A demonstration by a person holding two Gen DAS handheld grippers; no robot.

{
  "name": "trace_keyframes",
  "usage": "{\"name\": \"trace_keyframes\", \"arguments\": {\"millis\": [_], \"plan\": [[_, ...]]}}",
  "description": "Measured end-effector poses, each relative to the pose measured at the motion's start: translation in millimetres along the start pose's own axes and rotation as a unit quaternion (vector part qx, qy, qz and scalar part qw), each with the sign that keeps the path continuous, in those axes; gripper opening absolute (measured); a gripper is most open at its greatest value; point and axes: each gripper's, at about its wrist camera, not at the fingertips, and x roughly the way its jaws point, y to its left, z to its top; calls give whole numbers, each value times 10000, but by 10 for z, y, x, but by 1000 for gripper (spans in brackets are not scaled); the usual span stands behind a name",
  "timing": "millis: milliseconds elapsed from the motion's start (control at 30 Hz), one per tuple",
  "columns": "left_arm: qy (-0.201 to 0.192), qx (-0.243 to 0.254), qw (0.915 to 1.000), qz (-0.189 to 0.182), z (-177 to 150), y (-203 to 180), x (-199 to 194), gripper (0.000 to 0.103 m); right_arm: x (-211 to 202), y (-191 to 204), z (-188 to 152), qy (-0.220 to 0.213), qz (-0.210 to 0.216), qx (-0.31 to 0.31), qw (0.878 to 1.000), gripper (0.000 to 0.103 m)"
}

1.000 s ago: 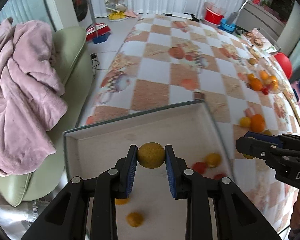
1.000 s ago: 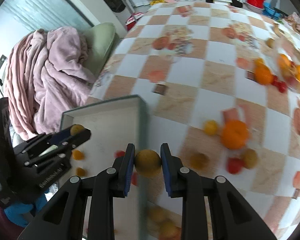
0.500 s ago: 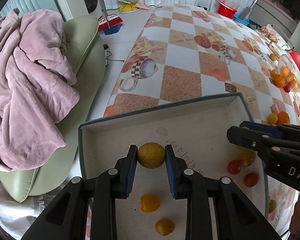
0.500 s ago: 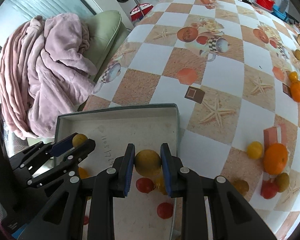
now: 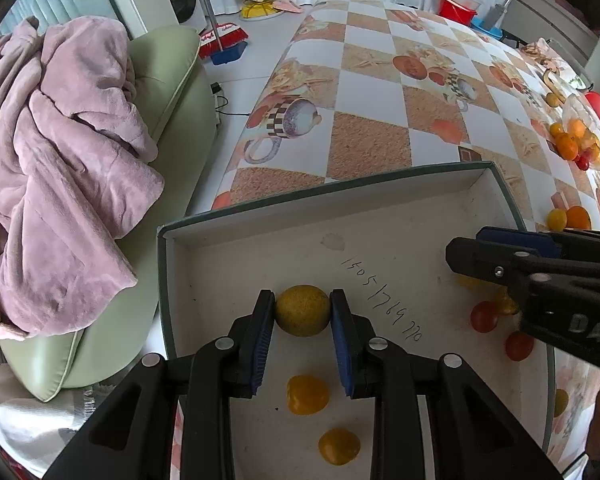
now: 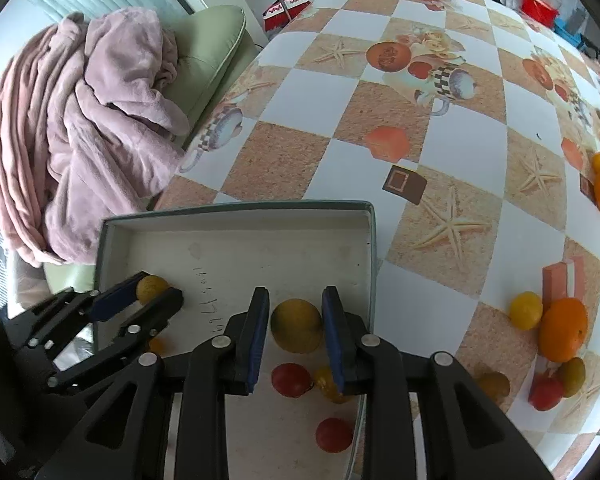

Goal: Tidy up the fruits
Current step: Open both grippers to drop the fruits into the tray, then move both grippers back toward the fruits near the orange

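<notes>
Left gripper [image 5: 302,314]: jaws opening, yellow-green fruit [image 5: 302,310] between pads, over box [image 5: 236,240] floor for release.
Right gripper [image 6: 296,328]: jaws opening, gap beside second fruit [image 6: 296,325]; red tomato [image 6: 291,379] at 6 o'clock.
Loose fruit: orange [image 6: 562,329] outside box, 3 o'clock.

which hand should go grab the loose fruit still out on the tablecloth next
Right. The right gripper, jaws opening around its yellow fruit, sits at the box edge nearest the orange.

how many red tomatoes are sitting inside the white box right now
2. One red tomato lies just below the right claw's yellow fruit; the other red tomato lies nearer the camera by the box's right wall. The claws may hide more.
</notes>
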Motion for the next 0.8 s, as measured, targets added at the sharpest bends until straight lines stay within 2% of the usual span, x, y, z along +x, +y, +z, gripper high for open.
{"name": "trace_keyframes", "arguments": {"millis": [33,67,100,133,167,200,267,367,567,800], "plan": [[-5,1,10000,-5,2,4,-3,39,-22,-3,-6,-25,50,21,10000,40],[-9,-9,10000,-16,2,8,-6,67,-63,-2,-15,-78,102,34,9999,46],[-87,-39,10000,18,-2,15,-29,78,-111,-1,-28,-137,138,39,9998,51],[-216,-50,9997,46,-9,20,-69,78,-146,-8,-41,-175,160,46,9997,54],[-246,-31,9997,15,-7,20,-86,78,-211,-20,-58,-260,126,75,9996,62],[-219,-15,9998,-15,-3,14,-90,78,-262,-45,-73,-333,155,117,9993,65],[-183,26,9998,9,4,-3,-94,78,-349,-107,-99,-401,248,243,9986,65],[-219,104,9997,-19,31,-68,-138,78,-474,-190,-152,-519,60,349,9980,70],[-430,447,9980,-130,115,-345,-326,78,-736,-592,-332,-653,-186,783,9946,70],[-606,832,9936,-464,266,-820,-494,78,-932,-1230,-681,-609,-843,1374,9850,70]]}}
